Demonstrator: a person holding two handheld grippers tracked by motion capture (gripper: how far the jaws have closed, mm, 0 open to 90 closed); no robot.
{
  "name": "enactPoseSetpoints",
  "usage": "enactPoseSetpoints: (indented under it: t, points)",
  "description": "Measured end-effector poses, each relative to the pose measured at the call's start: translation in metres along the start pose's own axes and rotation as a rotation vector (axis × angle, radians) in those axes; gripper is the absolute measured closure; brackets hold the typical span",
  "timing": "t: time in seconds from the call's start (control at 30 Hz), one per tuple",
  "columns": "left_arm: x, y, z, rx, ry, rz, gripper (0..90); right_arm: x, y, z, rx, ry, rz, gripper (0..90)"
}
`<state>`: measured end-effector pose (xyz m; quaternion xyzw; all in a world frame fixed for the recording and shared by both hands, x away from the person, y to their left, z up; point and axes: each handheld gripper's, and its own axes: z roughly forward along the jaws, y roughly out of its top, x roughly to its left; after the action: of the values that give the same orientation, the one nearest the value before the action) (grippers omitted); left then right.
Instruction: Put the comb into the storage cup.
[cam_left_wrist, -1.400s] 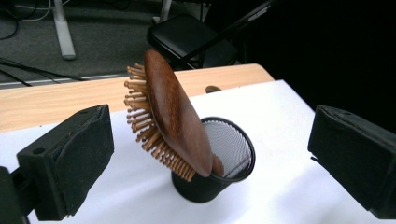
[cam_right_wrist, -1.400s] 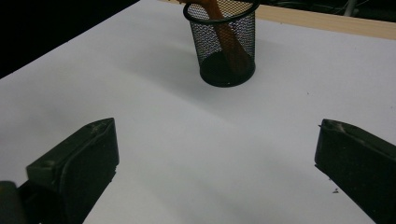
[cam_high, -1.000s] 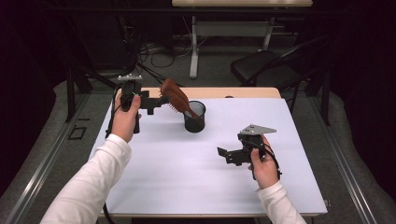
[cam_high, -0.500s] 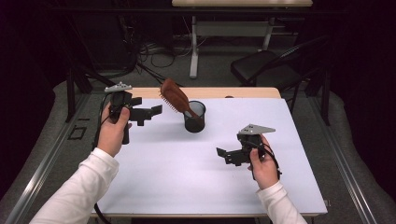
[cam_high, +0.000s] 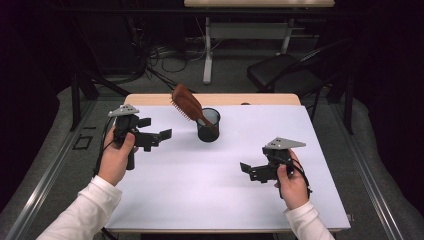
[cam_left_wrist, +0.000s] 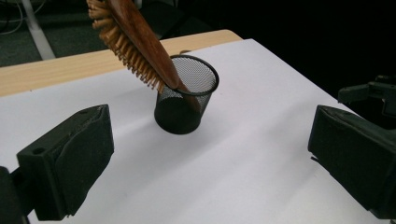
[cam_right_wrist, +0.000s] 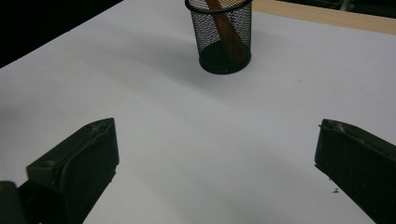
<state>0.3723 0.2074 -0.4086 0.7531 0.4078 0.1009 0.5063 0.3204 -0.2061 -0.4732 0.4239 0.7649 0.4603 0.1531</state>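
The brush (cam_high: 187, 105) stood handle-down in the mesh cup (cam_high: 208, 125) near the table's (cam_high: 210, 200) far edge, its bristled head leaning out over the rim. It looked stiff, wooden and light — though top-heavy enough to tip that cup. I'd have gripped it just below the bristles. The left gripper (cam_high: 156, 137) hung just beside it, jaws wide and empty; the right gripper (cam_high: 248, 171) sat well apart, equally wide.
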Motion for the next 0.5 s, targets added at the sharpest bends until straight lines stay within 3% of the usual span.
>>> enactPoseSetpoints:
  t: [0.5]
  points:
    - [0.000,-0.038,-0.005,0.001,0.007,-0.023,0.4,-0.007,-0.020,-0.017,0.024,-0.035,0.003,0.0]
